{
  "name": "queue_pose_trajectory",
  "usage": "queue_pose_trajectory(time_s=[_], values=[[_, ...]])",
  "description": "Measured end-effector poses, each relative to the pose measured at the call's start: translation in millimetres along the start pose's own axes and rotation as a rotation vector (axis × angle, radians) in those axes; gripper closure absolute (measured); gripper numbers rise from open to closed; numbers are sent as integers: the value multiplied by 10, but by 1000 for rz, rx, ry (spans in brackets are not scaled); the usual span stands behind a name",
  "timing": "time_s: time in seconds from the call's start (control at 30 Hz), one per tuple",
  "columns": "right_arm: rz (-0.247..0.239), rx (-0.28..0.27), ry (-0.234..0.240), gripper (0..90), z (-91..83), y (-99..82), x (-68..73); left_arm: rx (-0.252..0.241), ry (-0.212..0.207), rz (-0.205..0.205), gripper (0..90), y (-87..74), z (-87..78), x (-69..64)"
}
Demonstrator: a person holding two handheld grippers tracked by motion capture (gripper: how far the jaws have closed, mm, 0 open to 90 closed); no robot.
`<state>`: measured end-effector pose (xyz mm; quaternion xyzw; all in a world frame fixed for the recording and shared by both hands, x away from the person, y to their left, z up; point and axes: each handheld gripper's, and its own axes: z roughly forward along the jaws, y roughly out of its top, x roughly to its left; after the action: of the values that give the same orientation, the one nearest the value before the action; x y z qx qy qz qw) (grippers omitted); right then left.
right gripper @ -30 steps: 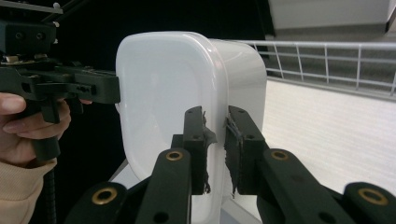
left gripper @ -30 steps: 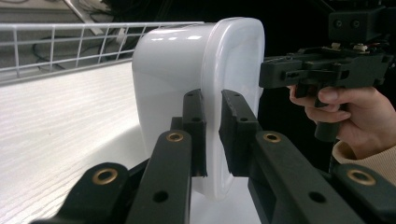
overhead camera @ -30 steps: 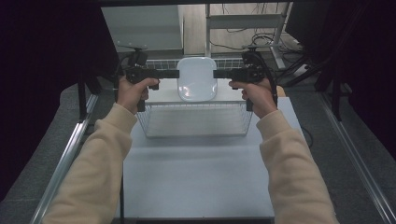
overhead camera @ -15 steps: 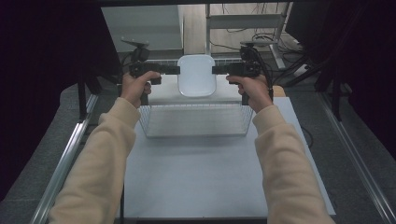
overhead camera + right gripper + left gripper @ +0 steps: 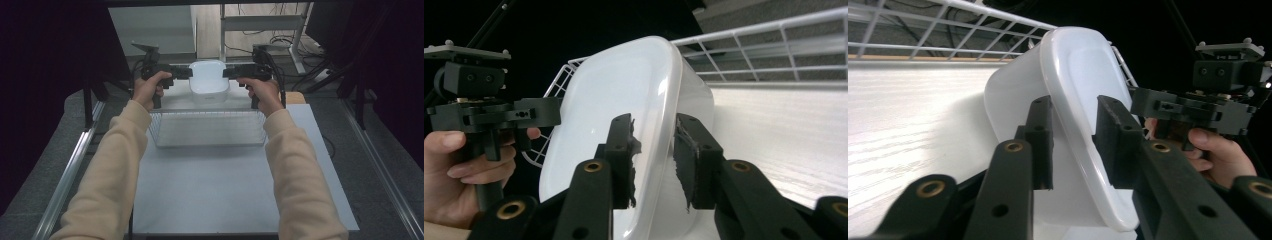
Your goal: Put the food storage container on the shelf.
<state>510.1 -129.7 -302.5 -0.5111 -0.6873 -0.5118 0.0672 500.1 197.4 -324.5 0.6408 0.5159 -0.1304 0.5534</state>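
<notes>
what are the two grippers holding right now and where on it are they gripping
The white plastic tub sits between the left gripper and right gripper, whose jaws straddle opposite rims. Gaps show; a firm clamp cannot be told.

Dim, dark surroundings; glare on the white tub (image 5: 1083, 65)

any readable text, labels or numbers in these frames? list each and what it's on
None readable.
White tub: plain, no label or print on the faces shown.
Left gripper and right gripper: black, no visible markings.
Wire basket and table: no signs or stickers.
</notes>
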Motion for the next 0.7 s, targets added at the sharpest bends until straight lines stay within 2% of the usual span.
queue_pose_trajectory(time_s=[0.03, 0.2, 0.3, 0.37, 0.4, 0.43, 0.47, 0.5, 0.53, 0.57, 0.6, 0.63, 0.67, 0.7], values=[[13, 6, 2, 675, 23, -6, -16, 10, 13, -4, 657, -7, 20, 24], [19, 4, -6, 662, 50, -16, -16, 8, 24, -1, 630, -18, 38, 33], [14, -1, -7, 636, 50, -19, -8, 5, 38, 18, 613, -27, 44, 5], [9, -10, -4, 563, 46, -22, 1, -11, 64, 39, 540, -36, 33, -34], [9, -10, -4, 563, 46, -22, 1, -11, 64, 39, 495, -36, 33, -34], [-9, -31, -15, 474, 22, -26, 24, -37, 112, 87, 454, -52, 3, -106], [-9, -31, -15, 474, 22, -26, 24, -37, 112, 87, 423, -52, 3, -106], [-52, -58, -37, 415, -23, -35, 61, -53, 128, 134, 395, -78, -46, -183], [-78, -67, -45, 397, -53, -42, 81, -53, 128, 134, 372, -78, -46, -183], [-103, -72, -47, 382, -81, -50, 99, -67, 132, 152, 351, -94, -71, -225], [-133, -74, -46, 369, -116, -61, 120, -77, 148, 193, 331, -128, -127, -301], [-148, -72, -45, 357, -137, -68, 132, -77, 148, 193, 320, -128, -127, -301], [-148, -72, -45, 357, -137, -68, 132, -79, 155, 215, 320, -146, -157, -333], [-196, -91, -32, 344, -201, -107, 160, -80, 171, 251, 301, -183, -216, -395]])
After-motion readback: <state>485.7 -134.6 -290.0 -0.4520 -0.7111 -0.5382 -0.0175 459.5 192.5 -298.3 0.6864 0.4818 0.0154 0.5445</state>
